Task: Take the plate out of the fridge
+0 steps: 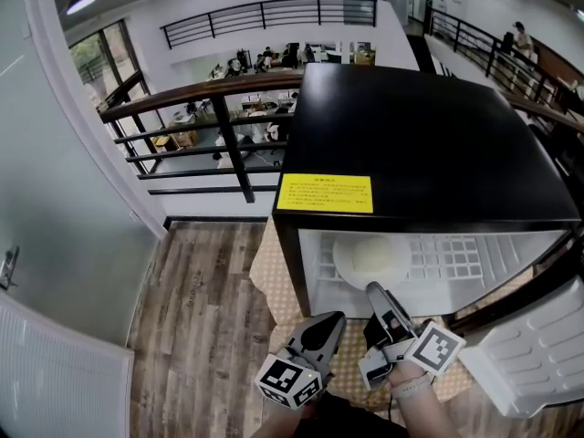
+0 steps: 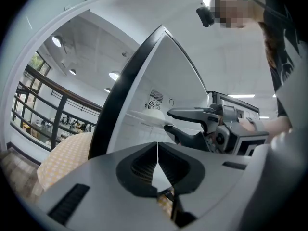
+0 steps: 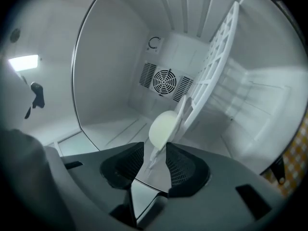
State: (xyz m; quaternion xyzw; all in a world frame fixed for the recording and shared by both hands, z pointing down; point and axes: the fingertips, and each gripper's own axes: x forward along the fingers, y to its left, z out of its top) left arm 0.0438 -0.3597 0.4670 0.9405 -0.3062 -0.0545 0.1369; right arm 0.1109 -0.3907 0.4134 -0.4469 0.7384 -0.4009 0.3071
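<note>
Head view: the plate (image 1: 370, 258) lies at the left end of the fridge (image 1: 411, 144) shelf (image 1: 456, 258), with the right gripper (image 1: 376, 292) at its near rim. The left gripper (image 1: 333, 322) hangs outside the fridge.

Left gripper view: the jaws are pressed together and empty.

Right gripper view: the parted jaws straddle the plate's rim without clamping it.

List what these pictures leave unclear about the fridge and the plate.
- Head view: the print on the yellow label atop the fridge is too small to read.
- Head view: the near rim of the plate is hidden behind the right gripper.
- Head view: the fridge door is cut off by the right edge.
</note>
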